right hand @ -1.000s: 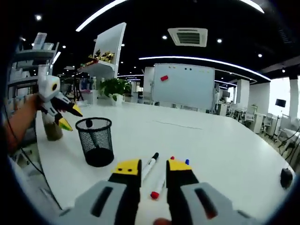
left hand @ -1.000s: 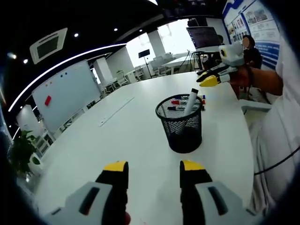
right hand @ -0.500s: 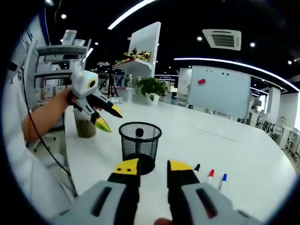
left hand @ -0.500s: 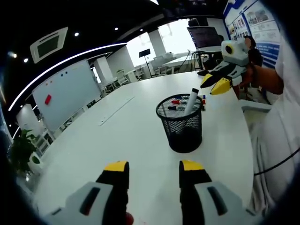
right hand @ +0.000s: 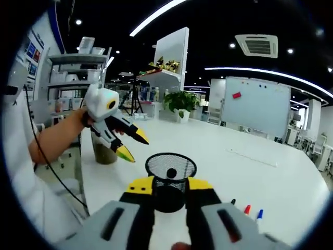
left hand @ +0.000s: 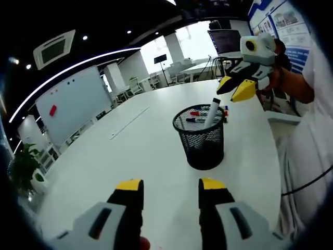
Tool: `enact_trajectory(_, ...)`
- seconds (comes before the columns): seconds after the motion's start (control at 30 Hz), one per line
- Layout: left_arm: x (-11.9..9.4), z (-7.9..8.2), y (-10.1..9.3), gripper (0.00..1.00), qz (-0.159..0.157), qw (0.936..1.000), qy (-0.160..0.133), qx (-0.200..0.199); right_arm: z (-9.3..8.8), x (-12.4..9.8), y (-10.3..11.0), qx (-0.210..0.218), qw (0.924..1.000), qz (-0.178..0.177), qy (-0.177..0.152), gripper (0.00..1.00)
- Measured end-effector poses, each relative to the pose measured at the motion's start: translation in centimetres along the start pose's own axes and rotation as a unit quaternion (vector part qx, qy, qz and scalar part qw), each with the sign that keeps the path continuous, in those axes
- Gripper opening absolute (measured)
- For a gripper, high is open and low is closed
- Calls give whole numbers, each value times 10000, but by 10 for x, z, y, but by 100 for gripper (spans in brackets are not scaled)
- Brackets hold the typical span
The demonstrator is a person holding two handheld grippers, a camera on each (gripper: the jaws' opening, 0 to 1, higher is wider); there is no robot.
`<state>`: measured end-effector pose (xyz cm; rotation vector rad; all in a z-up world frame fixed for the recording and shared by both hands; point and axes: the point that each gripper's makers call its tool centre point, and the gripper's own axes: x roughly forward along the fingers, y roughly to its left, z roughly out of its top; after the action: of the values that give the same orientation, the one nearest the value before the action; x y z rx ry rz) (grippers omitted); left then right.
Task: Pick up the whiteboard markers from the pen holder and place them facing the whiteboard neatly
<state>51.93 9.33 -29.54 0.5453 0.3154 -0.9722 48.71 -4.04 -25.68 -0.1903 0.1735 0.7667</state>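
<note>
In the left gripper view, I hold my left gripper (left hand: 169, 194) low over the white table (left hand: 140, 151), its yellow-tipped jaws parted wide with nothing between them. Ahead and a little right stands the black mesh pen holder (left hand: 200, 136), with one whiteboard marker (left hand: 211, 113) leaning up out of it, cap end up. Beyond the holder, my right gripper (left hand: 233, 86) hangs above the table, jaws apart and angled down toward the holder. More markers (left hand: 225, 110) lie past the basket, mostly hidden by it. The whiteboard (left hand: 73, 107) stands far off to the left.

In the right gripper view, my right gripper (right hand: 167, 187) is open, the pen holder (right hand: 170, 179) directly ahead between the jaw tips, its base hidden behind them. Three marker ends (right hand: 246, 209) peek out to the right, bodies cut off. My left gripper (right hand: 131, 146) hovers left of the holder, jaws apart.
</note>
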Motion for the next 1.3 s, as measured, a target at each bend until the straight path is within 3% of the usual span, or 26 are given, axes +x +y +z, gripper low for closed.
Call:
enact_trajectory(0.77, 1, -2, 2, 43, -8, 10000, 32, -37, 5, 20, 4, 101, 9998, 148, 71, 18)
enact_trajectory(1.3, 2, -3, 2, 44, -10, 10000, 32, -27, -4, 28, 5, 266, 9992, 206, 223, 13)
